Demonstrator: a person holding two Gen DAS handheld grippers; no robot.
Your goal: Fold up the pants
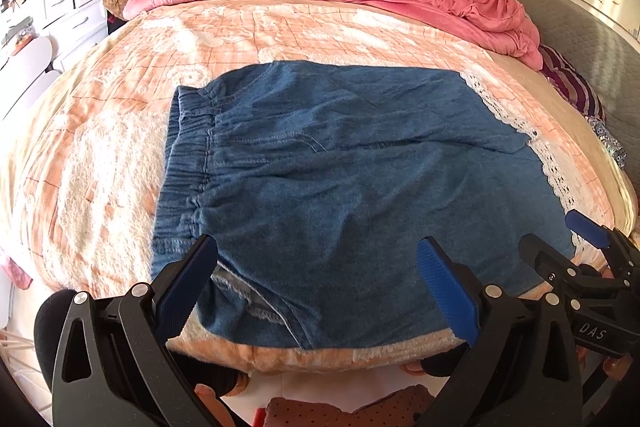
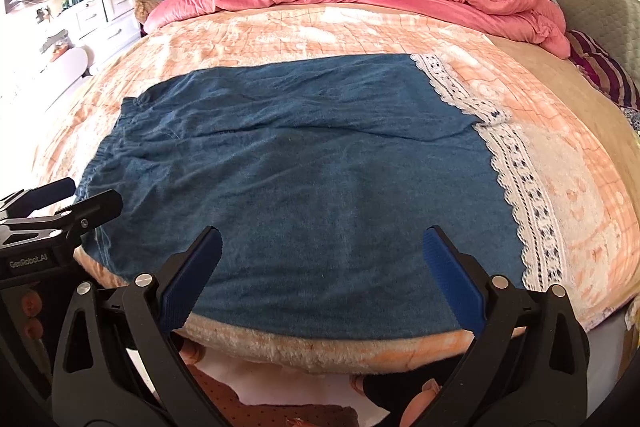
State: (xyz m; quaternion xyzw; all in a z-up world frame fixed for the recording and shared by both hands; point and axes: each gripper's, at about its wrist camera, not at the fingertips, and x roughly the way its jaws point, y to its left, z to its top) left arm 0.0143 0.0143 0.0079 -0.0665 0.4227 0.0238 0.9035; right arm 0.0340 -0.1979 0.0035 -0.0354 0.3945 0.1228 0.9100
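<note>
Left wrist view: blue denim pants with white lace hems [image 1: 340, 163] lie flat on the peach patterned fleece blanket [image 1: 100, 155], waistband at 9 o'clock. Left gripper [image 1: 316, 287] spread wide, holding nothing. Right gripper [image 1: 560, 239] at 4 o'clock, apart.

Right wrist view: pants [image 2: 300, 179] centred; right gripper [image 2: 322, 275] wide, empty. Left gripper [image 2: 94, 195] at 9 o'clock.

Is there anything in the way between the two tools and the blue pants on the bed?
No. Both the left tool and the right tool are open right above the near edge of the pants, with nothing between them.
</note>
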